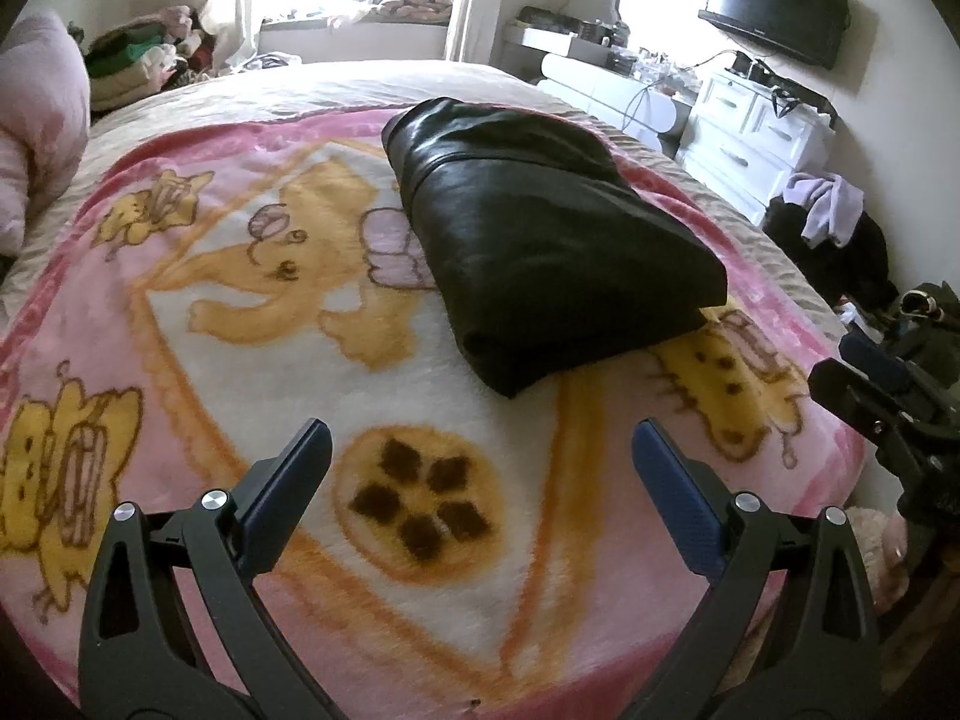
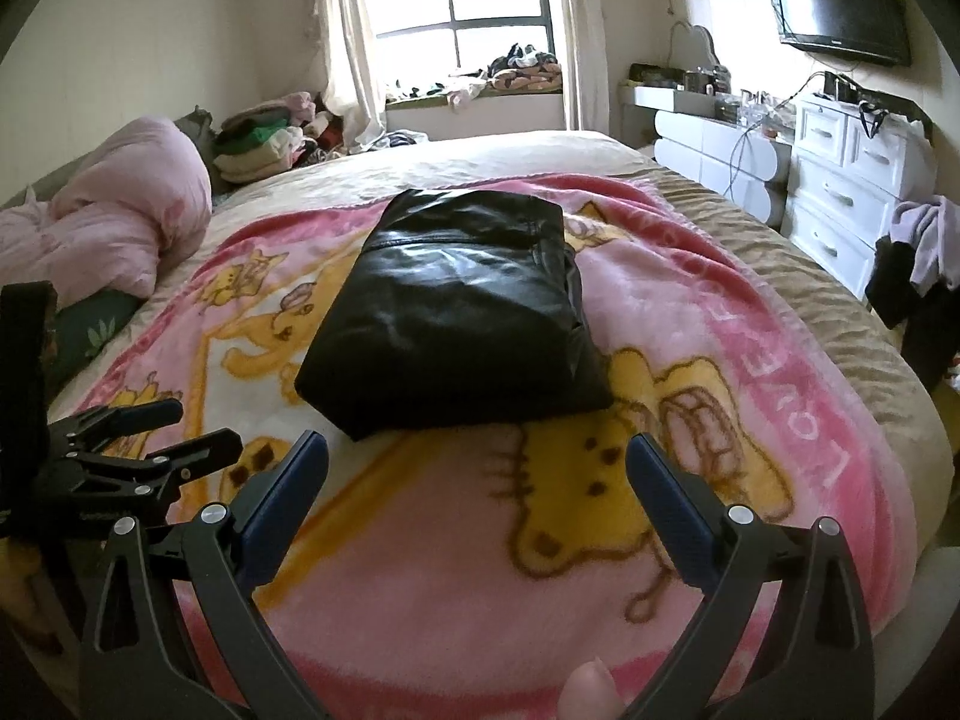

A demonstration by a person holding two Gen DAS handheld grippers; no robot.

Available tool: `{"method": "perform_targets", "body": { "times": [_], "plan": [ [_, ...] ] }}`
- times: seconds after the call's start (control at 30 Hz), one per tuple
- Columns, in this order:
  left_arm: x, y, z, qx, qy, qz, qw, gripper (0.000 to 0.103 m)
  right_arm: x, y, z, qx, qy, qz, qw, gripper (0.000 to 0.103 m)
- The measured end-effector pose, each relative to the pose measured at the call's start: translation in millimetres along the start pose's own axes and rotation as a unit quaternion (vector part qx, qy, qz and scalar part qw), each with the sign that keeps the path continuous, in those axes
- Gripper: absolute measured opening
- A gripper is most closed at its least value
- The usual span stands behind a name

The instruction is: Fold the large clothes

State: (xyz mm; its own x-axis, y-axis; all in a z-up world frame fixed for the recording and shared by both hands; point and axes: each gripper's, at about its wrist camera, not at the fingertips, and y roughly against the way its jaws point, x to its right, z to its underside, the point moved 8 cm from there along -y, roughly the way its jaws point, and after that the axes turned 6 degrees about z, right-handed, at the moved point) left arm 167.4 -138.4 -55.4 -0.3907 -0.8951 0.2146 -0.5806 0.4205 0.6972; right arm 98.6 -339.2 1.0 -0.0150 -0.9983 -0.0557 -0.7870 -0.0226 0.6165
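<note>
Black folded garment [image 1: 540, 240] sits mid-blanket [image 1: 180, 312] on the bed, nothing blocking it. Left gripper [image 1: 480, 456] and right gripper [image 2: 477, 462] both gape wide, empty, apart from it. Only the right view catches a fingertip [image 2: 591, 690] and pink duvet [image 2: 120, 210].

Bright curtained window [image 2: 474, 12], white dresser [image 2: 852, 180], wall-mounted television [image 2: 840, 0], pale walls [image 2: 150, 30]

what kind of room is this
Most likely a lived-in bedroom: a bed under a pink cartoon blanket holding a folded black garment, a white dresser with a wall-mounted TV above it, and clothes heaped by the window.
</note>
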Motion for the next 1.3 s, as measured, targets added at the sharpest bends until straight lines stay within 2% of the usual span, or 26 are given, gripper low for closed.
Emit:
{"method": "perform_targets", "body": {
  "times": [0.43,1.3],
  "plan": [
    [-6.7,3.8,-0.7,0.004,-0.005,-0.025,0.9997,0.094,0.6,-0.6,2.3,-0.004,-0.001,0.004,1.0,0.099],
    [-6.7,7.4,-1.8,0.004,-0.014,-0.035,0.9993,0.094,1.5,-2.5,2.5,-0.006,0.0,0.004,1.0,0.099]
  ]
}}
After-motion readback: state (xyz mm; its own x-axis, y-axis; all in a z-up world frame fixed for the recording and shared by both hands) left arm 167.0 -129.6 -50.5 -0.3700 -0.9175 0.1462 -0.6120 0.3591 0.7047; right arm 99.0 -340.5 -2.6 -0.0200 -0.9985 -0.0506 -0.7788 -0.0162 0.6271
